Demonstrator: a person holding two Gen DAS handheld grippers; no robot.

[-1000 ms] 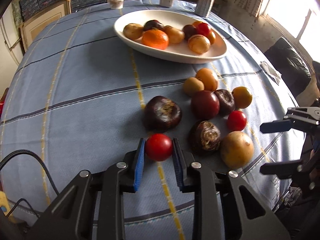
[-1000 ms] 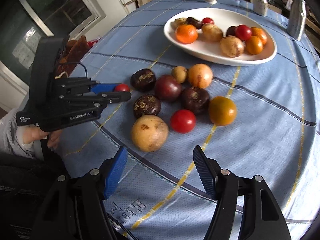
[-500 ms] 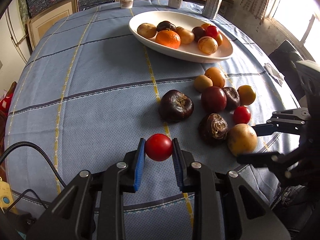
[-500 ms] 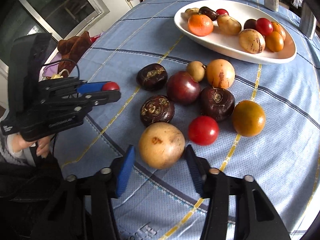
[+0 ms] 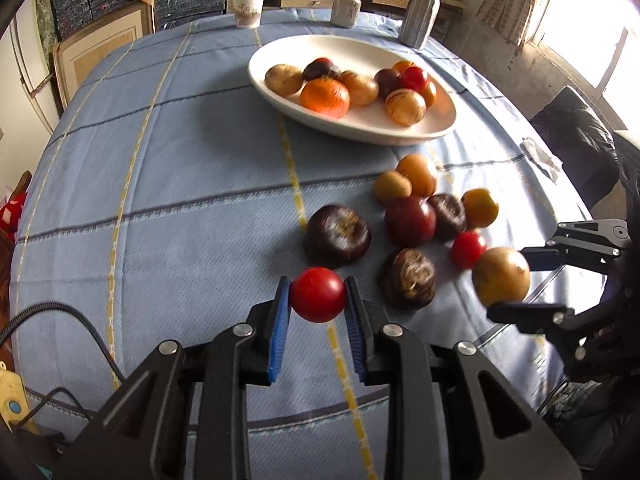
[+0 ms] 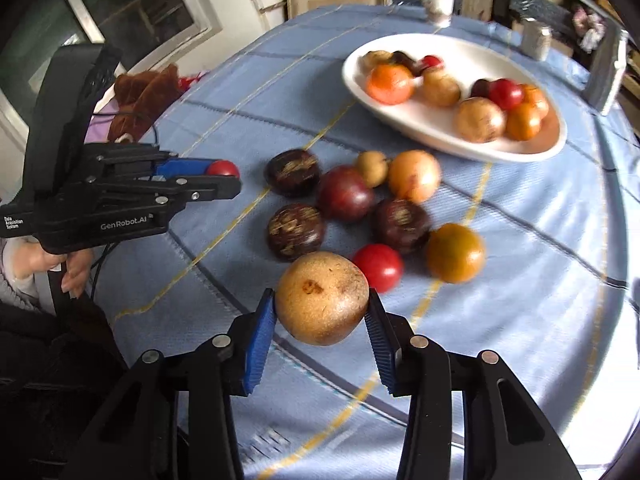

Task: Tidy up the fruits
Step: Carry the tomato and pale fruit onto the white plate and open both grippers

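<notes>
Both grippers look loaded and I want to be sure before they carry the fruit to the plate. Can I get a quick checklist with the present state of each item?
1. Left gripper shut on the red tomato: ok.
2. Right gripper pads on the tan fruit, jaws having just closed in: ok.
3. Tan fruit lifted off the tablecloth: cannot tell.
4. White plate has free room along its near side: ok.
5. Way to the plate free of the loose fruit pile: not ok, the pile lies between.

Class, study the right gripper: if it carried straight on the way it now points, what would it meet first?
Probably the small red fruit just beyond the tan fruit the right gripper holds, though depth is uncertain; it might reach the tablecloth first.
</notes>
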